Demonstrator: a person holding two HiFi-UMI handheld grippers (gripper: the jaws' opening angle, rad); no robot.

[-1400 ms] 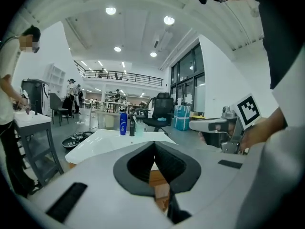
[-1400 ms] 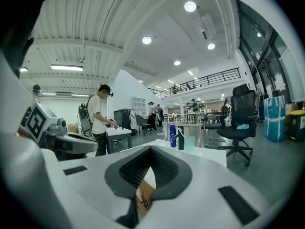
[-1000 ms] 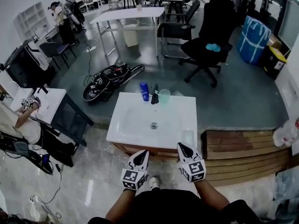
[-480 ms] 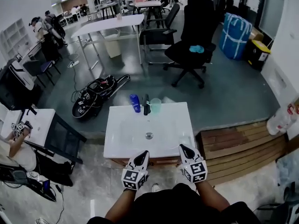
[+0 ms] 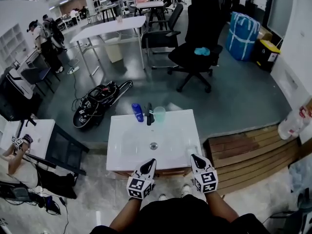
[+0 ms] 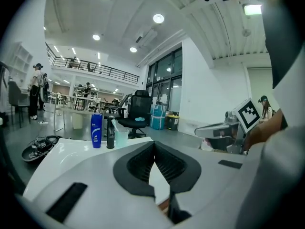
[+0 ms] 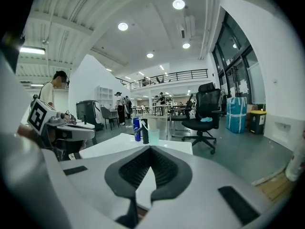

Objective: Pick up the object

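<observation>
- Overhead, the head view placed left gripper [image 5: 150,162] and right gripper [image 5: 194,157] low centre, by the white sink [image 5: 122,150]; blue bottle [image 5: 138,112] and cup [image 5: 159,114] stood at its far edge.
- Only the gripper views showed both claws clenched, empty.

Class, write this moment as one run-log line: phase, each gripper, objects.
phase: pre-grasp | left gripper: jaws shut, empty | right gripper: jaws shut, empty | blue bottle, cup: upright at far edge of sink

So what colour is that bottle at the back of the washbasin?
The bottle is blue, seen best in the left gripper view.
</observation>
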